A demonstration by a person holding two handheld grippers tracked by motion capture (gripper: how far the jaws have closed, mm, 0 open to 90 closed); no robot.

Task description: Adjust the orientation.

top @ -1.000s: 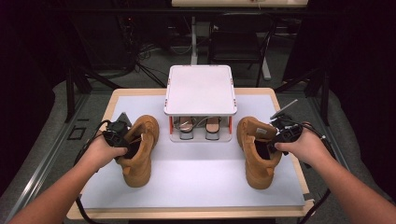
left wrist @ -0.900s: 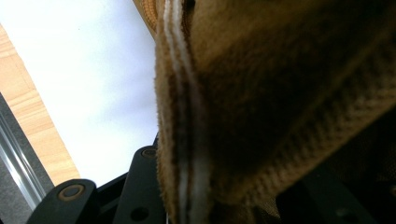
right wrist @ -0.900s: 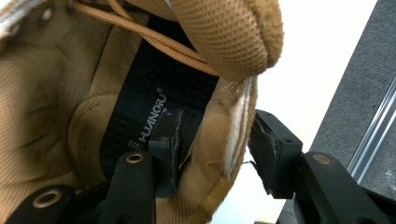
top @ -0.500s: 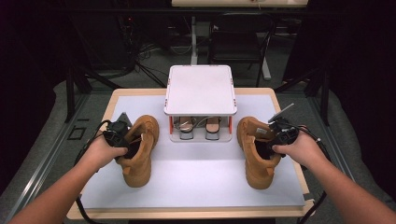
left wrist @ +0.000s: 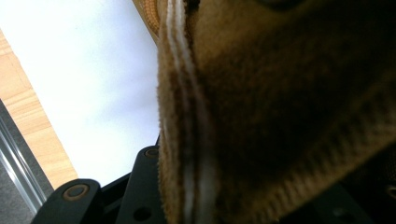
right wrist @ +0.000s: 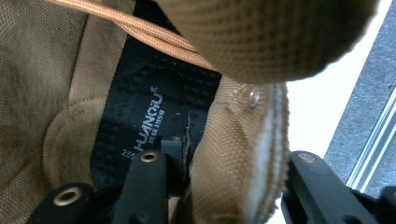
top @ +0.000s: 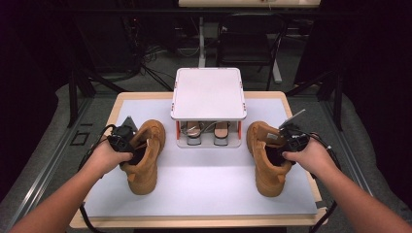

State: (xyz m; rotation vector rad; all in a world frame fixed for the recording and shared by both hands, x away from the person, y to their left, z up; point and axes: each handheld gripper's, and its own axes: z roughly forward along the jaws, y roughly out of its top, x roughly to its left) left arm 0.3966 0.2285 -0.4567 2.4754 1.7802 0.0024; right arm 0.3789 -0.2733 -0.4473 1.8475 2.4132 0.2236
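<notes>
Each hand-held gripper, left (top: 130, 143) and right (top: 279, 145), clamps a boot's collar, left boot (top: 144, 158) and right boot (top: 266, 158) lying lengthwise, toes toward the person.

Two tan suede boots (top: 145, 155) (top: 266, 158) upright on white mat, L & R.

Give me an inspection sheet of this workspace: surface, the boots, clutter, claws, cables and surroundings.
Surface: wooden table covered by a white mat.
Job's things: two tan boots, left boot and right boot, upright on the mat, apart, toes toward the person.
Clutter: white two-tier rack at the table's far middle, a pair of shoes under its top shelf.
Claws: left claw straddles the left boot's collar wall; right claw has one jaw inside the right boot, one outside. Both have just been closing.
Cables: one trails from each claw; more lie on the floor behind.
Surroundings: dark room, chair and stands beyond the table.
</notes>
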